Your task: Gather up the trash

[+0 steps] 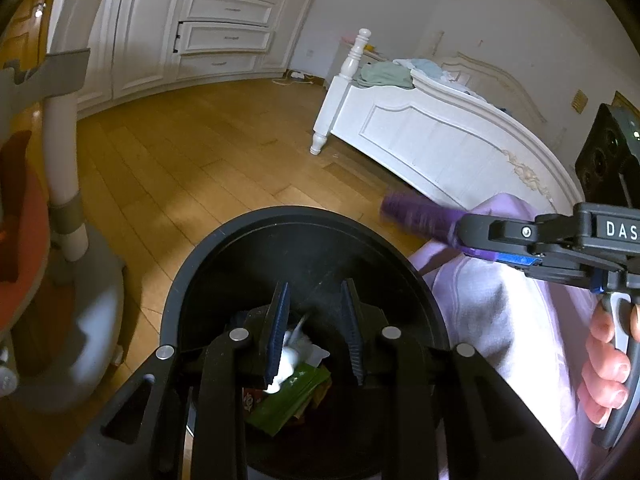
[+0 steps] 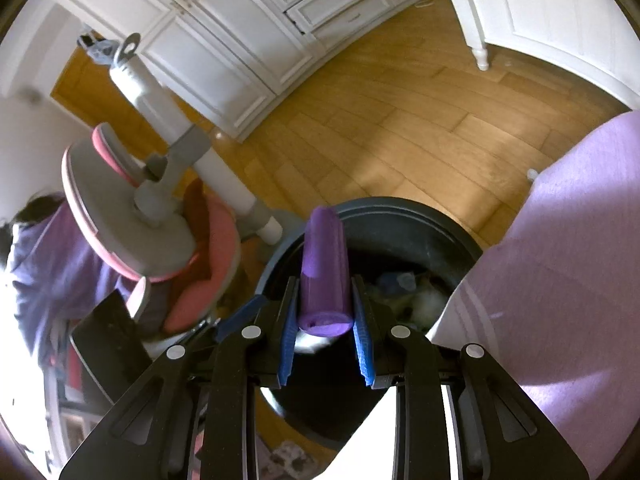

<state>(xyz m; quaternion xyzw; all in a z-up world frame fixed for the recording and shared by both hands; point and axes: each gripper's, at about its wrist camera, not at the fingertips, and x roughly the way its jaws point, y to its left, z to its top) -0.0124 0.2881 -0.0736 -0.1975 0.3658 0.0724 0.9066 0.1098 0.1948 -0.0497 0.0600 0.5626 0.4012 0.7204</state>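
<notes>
The left gripper (image 1: 314, 328) is being held tilted down over the black bin (image 1: 224, 248), which is filling the lower middle of the left wrist view. Its blue fingers (image 1: 276, 340) are standing partly apart, and nothing is being pinched between them. A white tissue (image 1: 288, 356) is being seen just beside the left pad, over the bin's contents; whether pad and tissue are touching cannot be told. Below it, a green wrapper (image 1: 288, 396) is lying inside the bin among other scraps.

The right gripper (image 2: 325, 336) is also being pointed steeply down, above the near rim of the bin (image 2: 440, 228) at the centre of the right wrist view. Its fingers (image 2: 289, 344) are being kept clamped on a purple roll (image 2: 324, 280), which is being held by its lower end so that the rest is projecting forward over the bin's rim. In the left wrist view the same roll (image 1: 416, 216) is being seen at mid right, blurred, sticking out from the right gripper toward the left of the frame. At the lower right edge of that view a hand (image 1: 604, 364) is being wrapped around the gripper's grey trigger handle, with lilac clothing (image 1: 500, 312) behind it.

A pink and grey chair (image 2: 160, 216) is standing at the left of the right wrist view, just beside the bin. A white bed (image 1: 440, 136) is standing on the wooden floor (image 1: 208, 152) at upper right of the left wrist view.
</notes>
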